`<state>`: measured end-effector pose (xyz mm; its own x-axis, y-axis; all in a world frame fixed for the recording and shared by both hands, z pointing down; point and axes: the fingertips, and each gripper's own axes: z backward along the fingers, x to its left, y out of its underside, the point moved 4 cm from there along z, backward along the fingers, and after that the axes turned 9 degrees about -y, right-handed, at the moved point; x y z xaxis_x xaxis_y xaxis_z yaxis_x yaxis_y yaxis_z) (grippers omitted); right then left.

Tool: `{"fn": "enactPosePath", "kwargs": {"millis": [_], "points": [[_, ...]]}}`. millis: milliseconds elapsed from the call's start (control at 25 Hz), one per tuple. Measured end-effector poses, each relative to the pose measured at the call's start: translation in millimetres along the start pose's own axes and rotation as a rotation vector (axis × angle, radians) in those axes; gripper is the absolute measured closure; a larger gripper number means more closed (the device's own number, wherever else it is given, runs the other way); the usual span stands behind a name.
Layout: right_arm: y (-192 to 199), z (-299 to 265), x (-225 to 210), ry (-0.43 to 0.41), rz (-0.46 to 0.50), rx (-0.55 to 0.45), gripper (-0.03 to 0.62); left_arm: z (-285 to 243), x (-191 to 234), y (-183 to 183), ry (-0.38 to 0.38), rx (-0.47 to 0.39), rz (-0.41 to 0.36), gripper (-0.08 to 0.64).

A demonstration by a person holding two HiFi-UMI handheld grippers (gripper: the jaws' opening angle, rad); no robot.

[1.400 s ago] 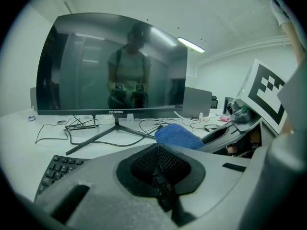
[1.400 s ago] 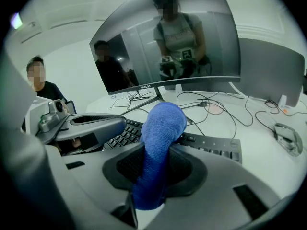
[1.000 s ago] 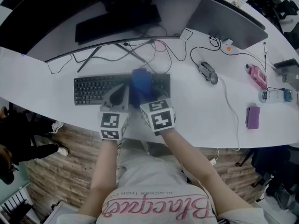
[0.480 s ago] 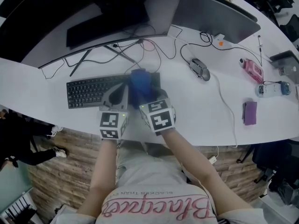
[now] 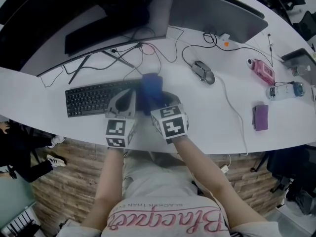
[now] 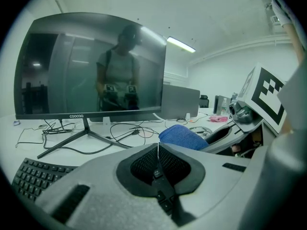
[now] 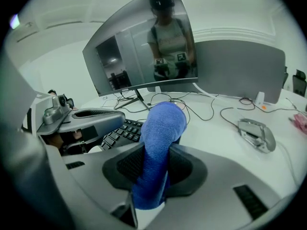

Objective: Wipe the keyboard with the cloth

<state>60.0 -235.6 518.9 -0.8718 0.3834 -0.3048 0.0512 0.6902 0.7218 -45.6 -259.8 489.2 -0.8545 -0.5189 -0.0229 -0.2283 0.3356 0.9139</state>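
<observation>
Gripping cloth (image 7: pixel 162 128) in right tongs (image 7: pixel 154 169) | left tongs (image 6: pixel 158 151) closed, empty | keyboard (image 5: pixel 94 98) right end hidden

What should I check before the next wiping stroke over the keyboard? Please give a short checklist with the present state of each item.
1. Grip: right gripper shut on the blue cloth: ok.
2. Free tool: left gripper empty, jaws together: ok.
3. Contact: blue cloth pressing on the keyboard: cannot tell; it lies over the right end, but the contact is hidden.
4. Keys on the left part uncovered: ok.
5. Path to the left free: probably not ok; the left gripper sits over the keyboard, right beside the blue cloth.
</observation>
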Motion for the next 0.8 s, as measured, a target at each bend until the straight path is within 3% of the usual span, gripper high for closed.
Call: {"fn": "enactPosePath", "kwargs": {"millis": [800], "points": [[32.8, 72.6, -62.8, 0.154, -0.012, -0.007, 0.483, 8.1, -41.8, -11.6, 0.024, -0.035, -0.031, 0.554]]}}
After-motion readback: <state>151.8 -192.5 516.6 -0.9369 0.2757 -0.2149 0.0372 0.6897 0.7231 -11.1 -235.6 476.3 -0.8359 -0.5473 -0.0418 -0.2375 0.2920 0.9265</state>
